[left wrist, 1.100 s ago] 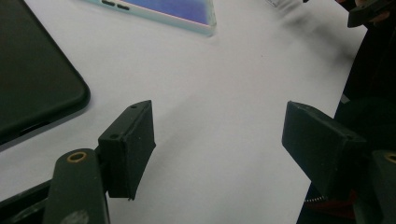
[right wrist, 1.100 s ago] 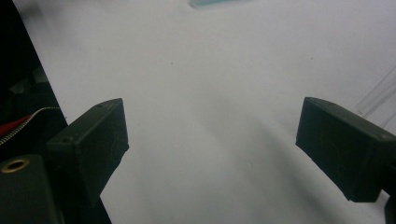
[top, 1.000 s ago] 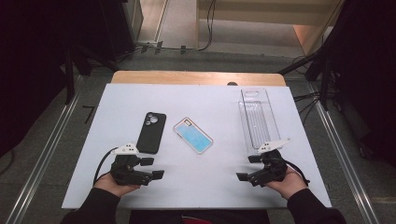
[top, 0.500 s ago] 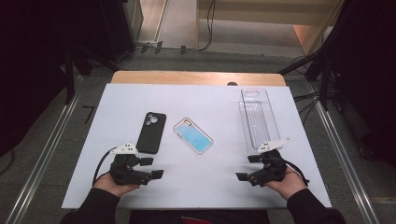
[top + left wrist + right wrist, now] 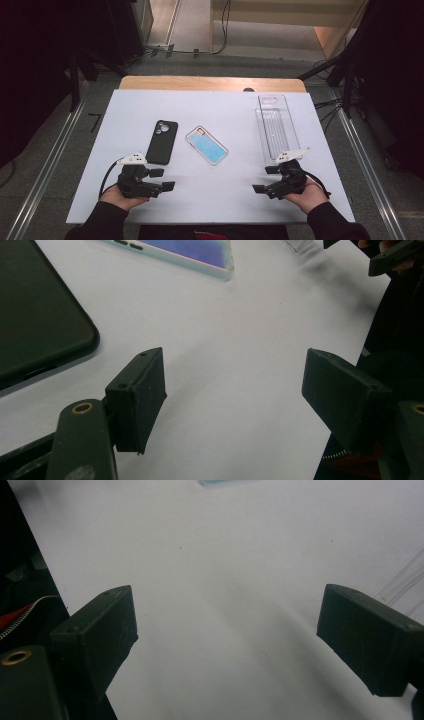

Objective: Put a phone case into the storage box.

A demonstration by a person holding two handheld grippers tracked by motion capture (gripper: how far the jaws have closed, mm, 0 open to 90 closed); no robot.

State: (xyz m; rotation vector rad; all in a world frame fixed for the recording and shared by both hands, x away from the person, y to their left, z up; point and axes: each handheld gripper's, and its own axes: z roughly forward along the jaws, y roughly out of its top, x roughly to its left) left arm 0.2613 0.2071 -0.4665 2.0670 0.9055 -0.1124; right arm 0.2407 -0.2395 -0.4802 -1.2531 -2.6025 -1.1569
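Resting our left gripper (image 5: 162, 179) and right gripper (image 5: 265, 179) wide open, holding nothing, by the tabletop's (image 5: 240, 112) near edge.
Clear tray (image 5: 276, 126) empty; black phone (image 5: 162, 141) runs near-to-far, camera end far.

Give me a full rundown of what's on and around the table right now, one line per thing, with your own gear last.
table: one, white top with a wooden strip at the far edge, centre of the high view.
black phone case: one, black, left of centre, lying flat, camera cutout at its far end.
blue phone: one, light blue with a pale rim, middle of the table, lying askew, apart from the black case.
clear tray: one, transparent, right side, long axis running away from the person.
cables: several, black, on the floor beyond the table.
left gripper: one, black, near-left edge, jaws open on nothing.
right gripper: one, black, near-right edge, just below the tray, jaws open on nothing.
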